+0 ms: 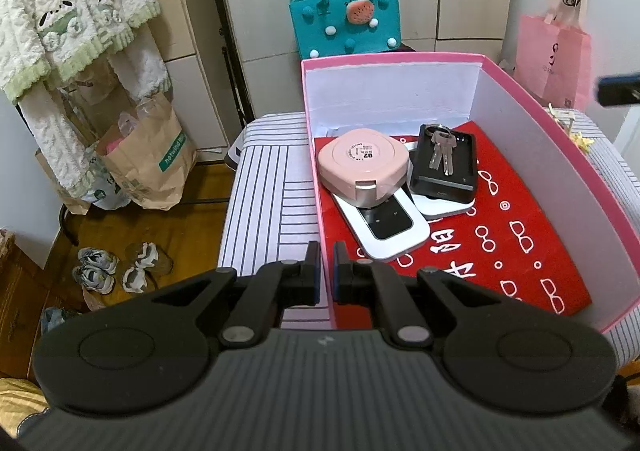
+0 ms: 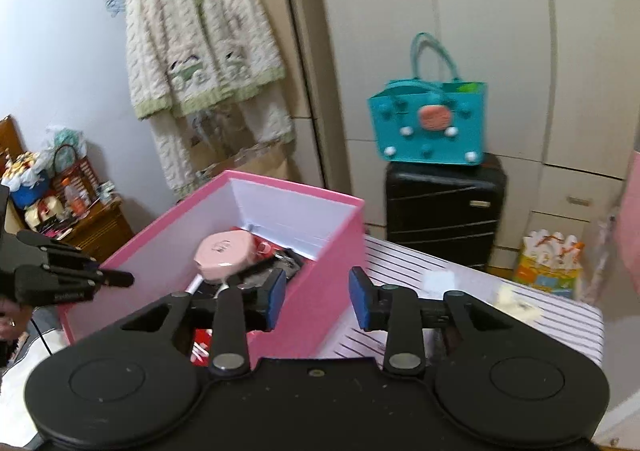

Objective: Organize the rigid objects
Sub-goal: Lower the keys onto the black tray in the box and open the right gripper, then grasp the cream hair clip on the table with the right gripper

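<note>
Right gripper (image 2: 317, 301) is hanging with jaws apart and empty, beside the pink box (image 2: 328, 251). Small white items (image 2: 440, 282) are lying right of centre on the striped cloth, nearest this hand. Left gripper (image 1: 326, 275) is sitting closed, empty, straddling the box's near wall.

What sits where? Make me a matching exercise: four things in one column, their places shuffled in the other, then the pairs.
Things:
1. keys
2. pink case
3. teal bag
4. white jacket

Places:
A. on the black suitcase
B. on the black device in the pink box
C. on the white device in the pink box
D. hanging by the wall

Pairs: 1-B, 2-C, 3-A, 4-D
</note>
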Available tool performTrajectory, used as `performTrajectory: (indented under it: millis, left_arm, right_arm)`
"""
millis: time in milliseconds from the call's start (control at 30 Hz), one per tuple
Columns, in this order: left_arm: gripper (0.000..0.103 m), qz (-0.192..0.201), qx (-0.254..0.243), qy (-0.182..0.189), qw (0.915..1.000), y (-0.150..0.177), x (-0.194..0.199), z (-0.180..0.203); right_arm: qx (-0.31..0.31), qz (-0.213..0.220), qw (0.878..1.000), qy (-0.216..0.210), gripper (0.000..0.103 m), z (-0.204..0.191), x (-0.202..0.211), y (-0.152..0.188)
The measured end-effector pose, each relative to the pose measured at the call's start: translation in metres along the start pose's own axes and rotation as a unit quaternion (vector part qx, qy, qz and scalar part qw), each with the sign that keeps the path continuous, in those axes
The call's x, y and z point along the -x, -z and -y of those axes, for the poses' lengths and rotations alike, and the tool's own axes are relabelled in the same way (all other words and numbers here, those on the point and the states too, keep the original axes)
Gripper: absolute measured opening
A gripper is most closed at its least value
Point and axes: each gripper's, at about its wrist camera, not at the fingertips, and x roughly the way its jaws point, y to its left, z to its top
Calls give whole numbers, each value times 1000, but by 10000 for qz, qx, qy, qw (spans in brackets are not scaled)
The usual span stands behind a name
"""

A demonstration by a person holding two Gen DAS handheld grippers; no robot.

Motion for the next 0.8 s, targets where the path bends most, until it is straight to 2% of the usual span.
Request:
performTrajectory:
  millis: [133, 233, 400, 533, 667, 800]
  left_arm:
    - [4, 122, 55, -83, 9999, 3, 1, 3]
    - [4, 182, 64, -173, 9997, 4, 1, 6]
    - [4, 114, 176, -231, 9995, 5, -3, 8]
    - [4, 87, 253, -239, 9994, 5, -2, 8]
    - [4, 64, 255, -274, 9993, 5, -1, 9]
    - [4, 52, 278, -282, 9992, 5, -1, 9]
  right_arm:
    - [302, 75, 9991, 290, 43, 15, 12, 32]
    - [118, 26, 9992, 377, 44, 31, 14, 54]
    - [-8, 71, 9964, 850, 50, 59, 7, 79]
    - [21, 145, 9948, 1003, 63, 83, -3, 85]
    - [148, 274, 9935, 1098, 70, 104, -18, 83]
    - [251, 325, 9926, 1141, 73, 124, -40, 79]
